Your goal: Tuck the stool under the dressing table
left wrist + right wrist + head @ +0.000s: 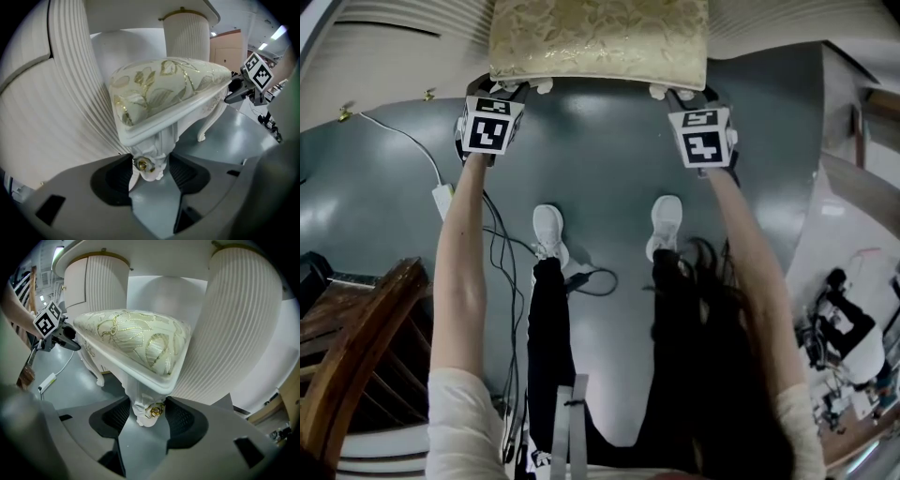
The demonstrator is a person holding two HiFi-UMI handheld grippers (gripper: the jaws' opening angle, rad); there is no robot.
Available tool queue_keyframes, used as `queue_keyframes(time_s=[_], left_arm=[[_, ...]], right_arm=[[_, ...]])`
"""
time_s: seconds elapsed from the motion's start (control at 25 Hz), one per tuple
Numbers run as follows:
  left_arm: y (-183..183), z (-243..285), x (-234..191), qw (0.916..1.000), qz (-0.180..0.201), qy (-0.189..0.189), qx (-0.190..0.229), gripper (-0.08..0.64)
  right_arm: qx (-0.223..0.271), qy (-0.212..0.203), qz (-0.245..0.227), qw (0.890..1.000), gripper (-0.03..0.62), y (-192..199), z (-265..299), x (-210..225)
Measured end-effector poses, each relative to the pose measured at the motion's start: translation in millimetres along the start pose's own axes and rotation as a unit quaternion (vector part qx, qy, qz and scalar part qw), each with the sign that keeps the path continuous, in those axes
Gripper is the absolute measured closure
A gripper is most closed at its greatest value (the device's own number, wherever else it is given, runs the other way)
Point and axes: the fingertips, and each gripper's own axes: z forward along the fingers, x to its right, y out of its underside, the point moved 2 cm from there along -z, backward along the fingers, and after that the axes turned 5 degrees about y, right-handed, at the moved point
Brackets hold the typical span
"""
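Observation:
The stool (600, 42), white with a gold floral cushion, stands at the top of the head view, partly between the dressing table's ribbed white pedestals (70, 93) (234, 333). My left gripper (508, 89) is shut on the carved top of the stool's near-left leg (152, 159), with a pad pressing on each side. At the near-right corner, my right gripper (686, 94) is shut on the leg (147, 408) there in the same way. The stool's cushion (164, 89) (136, 341) fills the middle of both gripper views, under the table top.
Cables (502, 253) and a white power strip (442, 200) lie on the grey floor at the left. A wooden chair (356, 347) stands at the lower left. The person's shoes (548, 230) are behind the stool. Equipment (844, 337) sits at the right.

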Motion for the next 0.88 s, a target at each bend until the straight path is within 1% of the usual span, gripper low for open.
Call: queue_keyframes(time_s=[0.12, 0.32, 0.44, 0.56, 0.64, 0.8, 0.88], left_arm=[[0, 4, 1, 1.0, -0.005, -0.002, 0.003, 0.313], [0, 5, 1, 0.9998, -0.006, -0.004, 0.019, 0.313], [1, 5, 3, 0.9999, -0.006, -0.006, 0.014, 0.314], [-4, 11, -7, 0.9998, -0.008, -0.013, 0.008, 0.313], [-13, 15, -12, 0.9998, -0.012, -0.015, 0.01, 0.314], [-46, 23, -19, 0.9993, -0.023, -0.02, 0.021, 0.314], [-56, 25, -24, 0.9991, -0.025, -0.022, 0.024, 0.314]], right_arm=[[-0.004, 0.0, -0.008, 1.0, 0.354, -5, 8, 5], [-0.001, -0.002, -0.019, 1.0, 0.354, -9, 10, 8], [0.001, 0.002, -0.014, 1.0, 0.353, -8, 11, 8], [0.003, 0.001, -0.014, 1.0, 0.353, -15, 19, 8], [0.002, 0.003, -0.015, 1.0, 0.353, -25, 28, 16], [-0.003, 0.011, -0.015, 1.0, 0.351, -55, 43, 46], [-0.01, 0.011, -0.018, 1.0, 0.351, -64, 49, 54]])
